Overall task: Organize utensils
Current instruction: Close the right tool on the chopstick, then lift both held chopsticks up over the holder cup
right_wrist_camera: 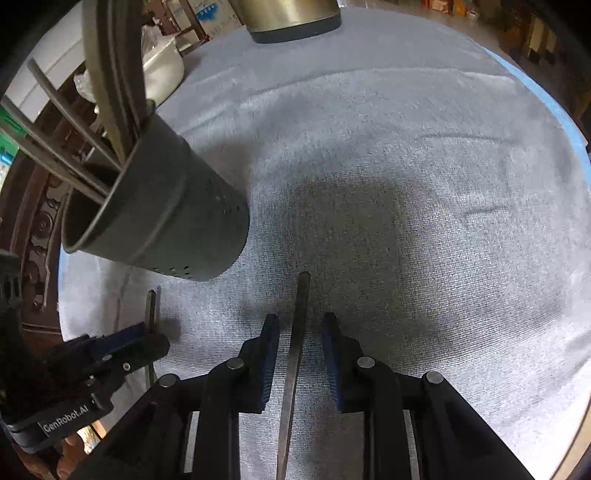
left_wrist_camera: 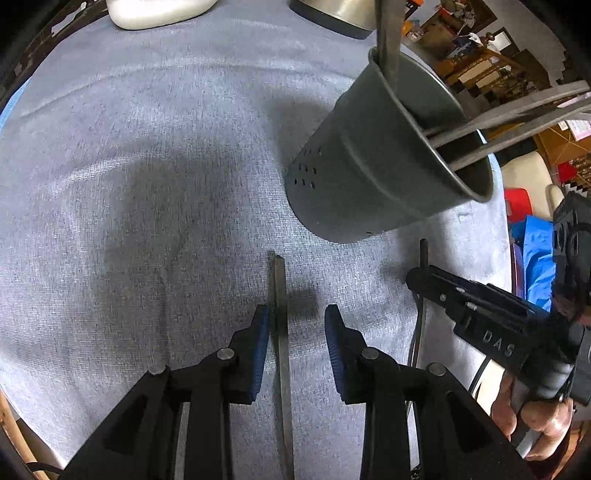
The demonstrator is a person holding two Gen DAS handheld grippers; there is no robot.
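Observation:
A grey perforated metal utensil holder (left_wrist_camera: 369, 166) (right_wrist_camera: 166, 221) stands on the grey cloth with several utensils (left_wrist_camera: 517, 110) leaning out of it. A slim metal utensil (left_wrist_camera: 277, 288) lies on the cloth between the blue pads of my left gripper (left_wrist_camera: 297, 325). It lies close to the left pad and clear of the right one, so the jaws are open. A second metal utensil (right_wrist_camera: 301, 306) lies between the pads of my right gripper (right_wrist_camera: 300, 328), with a gap on each side; that gripper is open too. Each gripper also shows in the other's view, the right gripper (left_wrist_camera: 421, 280) and the left gripper (right_wrist_camera: 155, 338).
A white bowl (left_wrist_camera: 159, 11) and a brass-coloured metal vessel (left_wrist_camera: 332, 14) (right_wrist_camera: 291, 14) stand at the far edge of the cloth (right_wrist_camera: 406, 166). A person's hand (left_wrist_camera: 535, 424) holds the right gripper. Beyond the table edge is cluttered furniture.

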